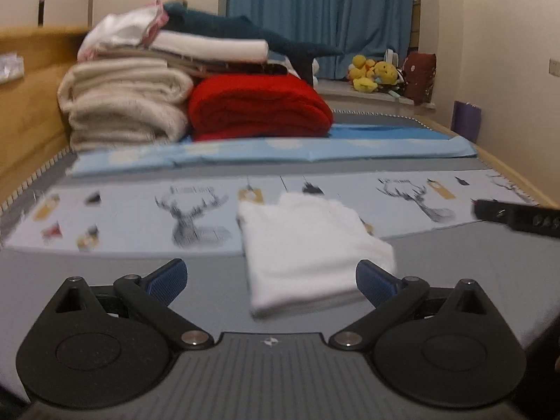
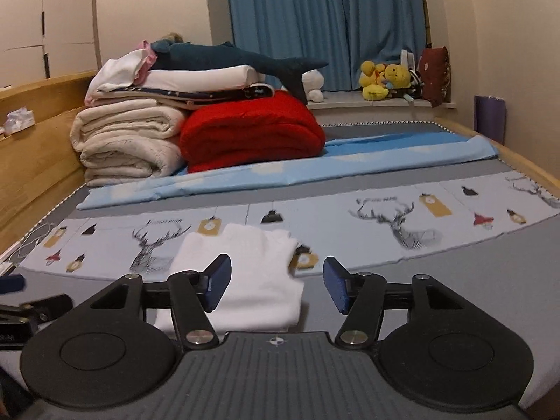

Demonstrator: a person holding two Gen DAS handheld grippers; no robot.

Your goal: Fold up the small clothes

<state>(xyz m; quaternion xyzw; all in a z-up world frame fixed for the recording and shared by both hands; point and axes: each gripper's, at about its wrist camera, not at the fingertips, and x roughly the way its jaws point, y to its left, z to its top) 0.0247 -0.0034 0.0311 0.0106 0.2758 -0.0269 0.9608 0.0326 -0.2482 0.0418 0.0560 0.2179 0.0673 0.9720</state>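
Observation:
A small white garment (image 1: pixel 308 252) lies folded into a compact rectangle on the grey bed, partly over a deer-print cloth (image 1: pixel 189 217). My left gripper (image 1: pixel 271 281) is open and empty, its blue pads either side of the garment's near edge. The garment also shows in the right wrist view (image 2: pixel 252 280). My right gripper (image 2: pixel 276 285) is open and empty just behind the garment's near right corner. The right gripper's black body (image 1: pixel 518 215) shows at the right edge of the left wrist view, and the left gripper's body (image 2: pixel 31 311) at the left edge of the right wrist view.
Stacked cream blankets (image 2: pixel 129 143), a red blanket (image 2: pixel 252 133) and a shark plush (image 2: pixel 231 59) sit at the back left. A light blue sheet (image 2: pixel 280 171) lies across the bed. A wooden headboard (image 2: pixel 38 133) runs along the left. Yellow plush toys (image 2: pixel 385 77) sit on the windowsill.

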